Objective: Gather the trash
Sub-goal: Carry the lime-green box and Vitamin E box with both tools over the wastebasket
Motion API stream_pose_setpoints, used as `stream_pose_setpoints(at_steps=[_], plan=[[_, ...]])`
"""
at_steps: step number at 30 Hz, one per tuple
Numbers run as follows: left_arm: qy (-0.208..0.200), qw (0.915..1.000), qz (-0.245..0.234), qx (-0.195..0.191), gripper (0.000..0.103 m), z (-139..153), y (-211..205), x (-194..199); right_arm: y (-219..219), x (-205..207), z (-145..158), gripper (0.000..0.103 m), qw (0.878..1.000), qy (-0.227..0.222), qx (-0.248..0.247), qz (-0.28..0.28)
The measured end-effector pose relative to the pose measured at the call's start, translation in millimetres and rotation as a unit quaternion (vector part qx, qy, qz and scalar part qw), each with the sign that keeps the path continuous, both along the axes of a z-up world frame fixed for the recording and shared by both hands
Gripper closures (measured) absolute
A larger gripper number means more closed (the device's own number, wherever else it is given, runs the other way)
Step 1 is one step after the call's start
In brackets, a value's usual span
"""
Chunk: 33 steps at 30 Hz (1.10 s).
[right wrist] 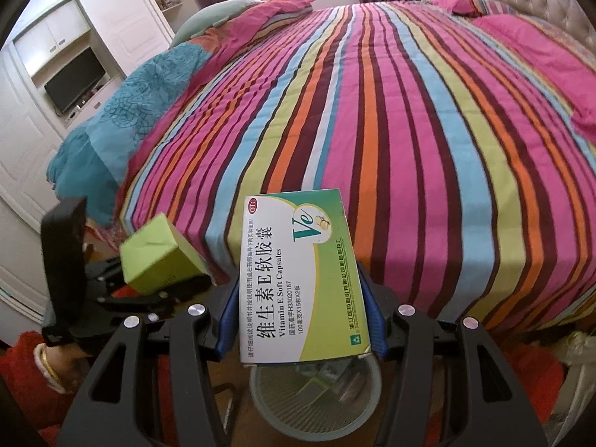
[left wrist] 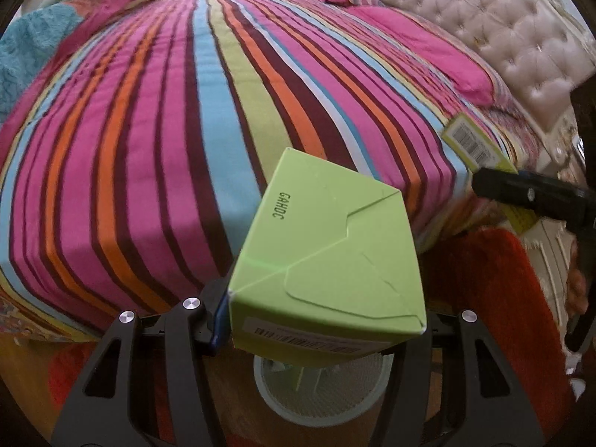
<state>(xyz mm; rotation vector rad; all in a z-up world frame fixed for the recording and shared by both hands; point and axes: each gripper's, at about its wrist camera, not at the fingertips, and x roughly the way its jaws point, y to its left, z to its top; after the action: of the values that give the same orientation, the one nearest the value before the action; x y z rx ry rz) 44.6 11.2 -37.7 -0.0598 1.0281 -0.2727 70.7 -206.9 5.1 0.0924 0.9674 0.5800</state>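
From the left wrist, the left gripper [left wrist: 324,320] is clamped on a plain green box [left wrist: 327,257] held directly above the mesh wastebasket [left wrist: 320,391] beside the striped bed [left wrist: 223,93], while from the right wrist, the right gripper [right wrist: 301,320] grips a Vitamin E capsule box [right wrist: 301,279] above that same wastebasket [right wrist: 316,398].

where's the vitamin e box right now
The Vitamin E capsule box is clamped in the right claw, bottom centre of the right wrist view, held just above the mesh wastebasket at the edge of the striped bed.
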Motion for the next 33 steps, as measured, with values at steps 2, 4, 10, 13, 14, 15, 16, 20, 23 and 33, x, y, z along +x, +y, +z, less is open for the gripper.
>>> stream_pose_setpoints(at_steps=[2,4,10,13,14,15,16,20,23,33], plan=[[0.006,0.9999,-0.014,0.003,0.048,-4,-5,-7,0,-4,-2,0.051,1.000,0.003,-0.001,0.002],[0.010,0.9997,-0.020,0.004,0.048,-7,-7,-11,0,-8,-5,0.051,1.000,0.012,0.001,0.005],[0.035,0.9990,-0.025,0.007,0.048,-22,-11,-16,3,-20,-24,0.051,0.999,0.040,-0.005,0.008],[0.054,0.9981,-0.027,0.012,0.048,-33,-14,-17,5,-24,-38,0.051,0.998,0.060,-0.011,0.007],[0.059,0.9978,-0.028,0.012,0.048,-35,-15,-17,5,-25,-44,0.051,0.998,0.069,-0.013,0.007],[0.061,0.9976,-0.029,0.014,0.048,-36,-16,-17,6,-26,-49,0.051,0.997,0.077,-0.014,0.007],[0.064,0.9974,-0.030,0.015,0.048,-37,-17,-17,7,-27,-56,0.051,0.996,0.089,-0.016,0.008],[0.092,0.9952,-0.034,0.001,0.048,-44,-21,-16,8,-30,-71,0.051,0.992,0.120,-0.021,0.010],[0.117,0.9925,-0.036,-0.001,0.048,-53,-24,-17,8,-32,-78,0.051,0.990,0.137,-0.024,0.010],[0.191,0.9793,-0.067,0.008,0.048,-82,-42,-14,10,-29,-108,0.051,0.975,0.220,-0.018,0.007]])
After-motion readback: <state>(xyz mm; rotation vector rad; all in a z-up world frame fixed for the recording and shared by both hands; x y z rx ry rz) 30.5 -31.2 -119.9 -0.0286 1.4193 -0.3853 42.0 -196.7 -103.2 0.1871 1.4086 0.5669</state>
